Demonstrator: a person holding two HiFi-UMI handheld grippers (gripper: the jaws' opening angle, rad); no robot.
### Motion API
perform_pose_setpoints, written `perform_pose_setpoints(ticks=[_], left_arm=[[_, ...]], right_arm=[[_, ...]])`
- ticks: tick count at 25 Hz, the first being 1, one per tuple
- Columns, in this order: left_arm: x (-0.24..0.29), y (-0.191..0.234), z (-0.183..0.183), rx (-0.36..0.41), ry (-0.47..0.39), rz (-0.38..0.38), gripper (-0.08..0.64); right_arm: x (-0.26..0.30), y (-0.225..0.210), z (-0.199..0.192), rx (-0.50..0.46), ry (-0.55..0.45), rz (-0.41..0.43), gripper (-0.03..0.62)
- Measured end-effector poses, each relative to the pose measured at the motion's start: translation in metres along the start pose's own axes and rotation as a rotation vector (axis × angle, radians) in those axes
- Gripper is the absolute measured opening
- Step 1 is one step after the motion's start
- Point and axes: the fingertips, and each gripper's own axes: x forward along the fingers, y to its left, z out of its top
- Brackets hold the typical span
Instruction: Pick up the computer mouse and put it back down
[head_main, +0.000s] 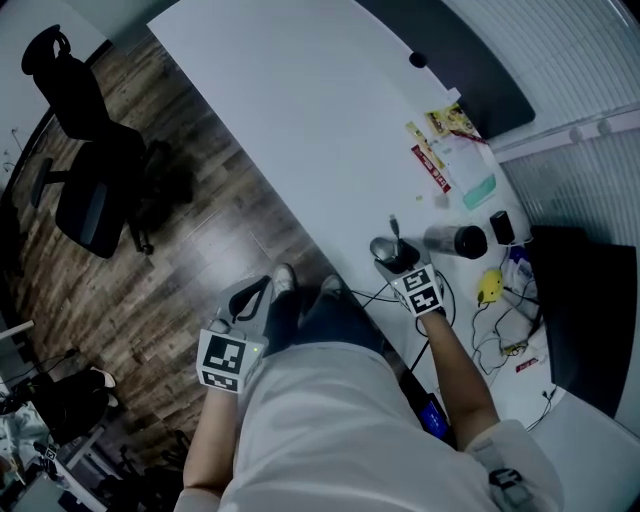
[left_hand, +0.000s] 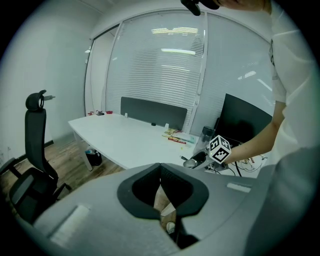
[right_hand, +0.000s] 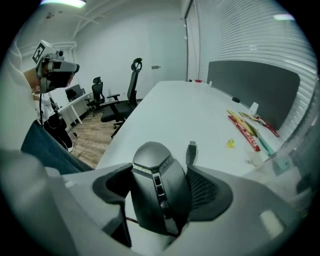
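The right gripper's (right_hand: 160, 167) jaws stand wide yet pressed on the mouse's (right_hand: 159, 195) 2 flanks, a side grip that leaves its buttons clear, at the counter's (head_main: 300, 120) near edge. Whether the mouse is lifted or resting there is hard to tell. The left gripper (left_hand: 160, 167), jaws closed and empty, hangs aside over the floor (head_main: 200, 220), likely unneeded.

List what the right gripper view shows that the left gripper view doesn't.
Only the right gripper view: the computer mouse seen close, between the jaws of the right gripper, with a USB plug beyond it. Only the left gripper view: the black monitor, and the left gripper with jaws together, empty. Both: the white table, the red and yellow packets, the grey partition.
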Motion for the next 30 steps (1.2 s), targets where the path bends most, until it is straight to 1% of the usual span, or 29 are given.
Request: perform_pose_setpoints(ticks=[3, 6, 14, 21, 30], left_arm=[[-0.002, 0.002, 0.0, 0.005, -0.002, -0.002, 0.009], [-0.004, 0.002, 0.005, 0.012, -0.012, -0.012, 0.009], [0.003, 0.003, 0.026, 0.044, -0.044, -0.051, 0.009], [0.02, -0.009, 0.054, 0.093, -0.08, -0.144, 0.009], [0.047, -0.035, 0.088, 0.158, -0.12, -0.275, 0.009]], right_arm=[[-0.006, 0.004, 0.015, 0.003, -0.028, -0.001, 0.338], [-0.016, 0.005, 0.034, 0.029, -0.075, -0.005, 0.337], [-0.064, 0.006, 0.078, 0.099, -0.195, -0.037, 0.337], [-0.116, 0.008, 0.107, 0.157, -0.299, -0.094, 0.337], [-0.186, 0.014, 0.123, 0.231, -0.421, -0.191, 0.337]])
